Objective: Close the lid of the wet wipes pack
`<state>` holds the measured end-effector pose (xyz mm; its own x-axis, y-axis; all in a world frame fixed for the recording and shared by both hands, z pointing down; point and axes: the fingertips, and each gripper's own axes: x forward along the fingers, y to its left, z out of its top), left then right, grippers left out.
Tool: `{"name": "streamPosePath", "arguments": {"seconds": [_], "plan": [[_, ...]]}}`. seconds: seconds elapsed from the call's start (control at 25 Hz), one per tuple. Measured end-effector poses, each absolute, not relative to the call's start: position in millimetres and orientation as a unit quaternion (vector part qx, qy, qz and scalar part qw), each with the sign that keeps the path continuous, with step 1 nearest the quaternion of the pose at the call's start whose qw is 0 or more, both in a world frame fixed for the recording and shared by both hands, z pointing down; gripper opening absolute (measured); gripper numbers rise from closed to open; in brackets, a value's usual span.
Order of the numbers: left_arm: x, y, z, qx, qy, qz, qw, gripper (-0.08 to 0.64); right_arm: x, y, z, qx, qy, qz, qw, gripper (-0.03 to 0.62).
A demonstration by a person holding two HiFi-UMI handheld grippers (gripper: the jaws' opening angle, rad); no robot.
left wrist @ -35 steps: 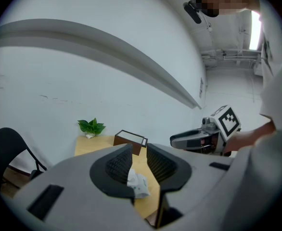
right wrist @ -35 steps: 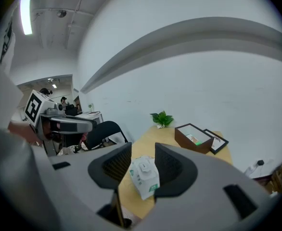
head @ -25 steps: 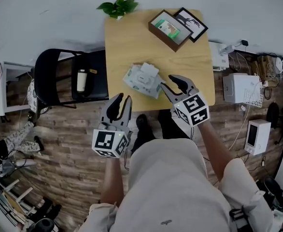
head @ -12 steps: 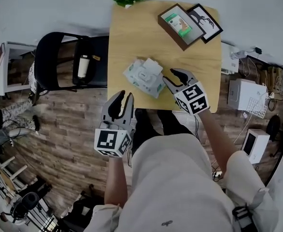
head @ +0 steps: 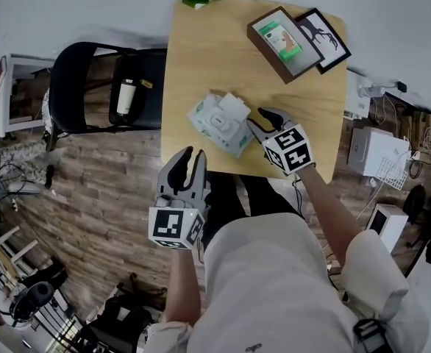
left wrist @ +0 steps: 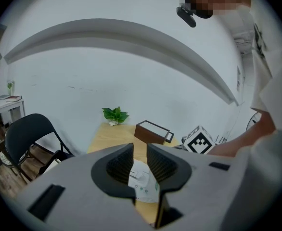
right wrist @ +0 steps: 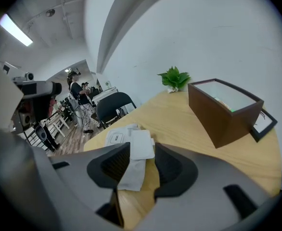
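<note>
- The lid (head: 234, 109) of the wet wipes pack (head: 214, 126) seemed flipped open; closing it remained.
- The right gripper (head: 262, 118) hovered beside it, jaws apart; the left gripper (head: 190, 154) hung off the table, likewise parted.

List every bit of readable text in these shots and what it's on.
Nothing reads clearly in any view.
Wet wipes pack: small dark print on a top label, too blurred to read.
Brown box: green-and-white print on top, too small to read.
Picture frame: a dark drawing, no words visible.
Left gripper and right gripper: black-and-white square markers on their cubes, no letters.
</note>
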<state>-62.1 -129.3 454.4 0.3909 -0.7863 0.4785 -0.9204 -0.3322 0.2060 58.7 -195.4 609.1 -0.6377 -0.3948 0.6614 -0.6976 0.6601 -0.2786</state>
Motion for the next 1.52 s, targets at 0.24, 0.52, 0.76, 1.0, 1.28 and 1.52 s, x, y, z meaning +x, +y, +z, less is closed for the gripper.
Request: {"name": "streamPosePath", "arguments": {"seconds": [0.24,0.52,0.76,1.0,1.28,1.52], "plan": [[-62.6,-125.9,465.7,0.795,-0.537,0.152,0.237,0.074,53.2,-199.2,628.0,0.319,-0.855,0.305,0.270,0.157],[-62.4,-124.3,478.0,0.788,-0.541,0.163,0.245,0.074,49.2,-205.5,645.2,0.324,-0.844,0.338,0.261,0.156],[-57.9,-122.6,480.7,0.789,-0.538,0.161,0.249,0.074,46.3,-206.0,658.7,0.321,-0.834,0.363,0.262,0.156],[-56.8,-120.6,481.9,0.789,-0.538,0.161,0.250,0.074,42.6,-208.1,662.9,0.321,-0.829,0.386,0.247,0.156],[-58.4,-118.7,482.4,0.788,-0.540,0.160,0.250,0.074,42.0,-205.1,667.5,0.317,-0.821,0.411,0.237,0.152],[-59.4,-118.0,480.1,0.788,-0.540,0.161,0.248,0.074,40.9,-204.6,664.2,0.316,-0.820,0.419,0.229,0.143]]}}
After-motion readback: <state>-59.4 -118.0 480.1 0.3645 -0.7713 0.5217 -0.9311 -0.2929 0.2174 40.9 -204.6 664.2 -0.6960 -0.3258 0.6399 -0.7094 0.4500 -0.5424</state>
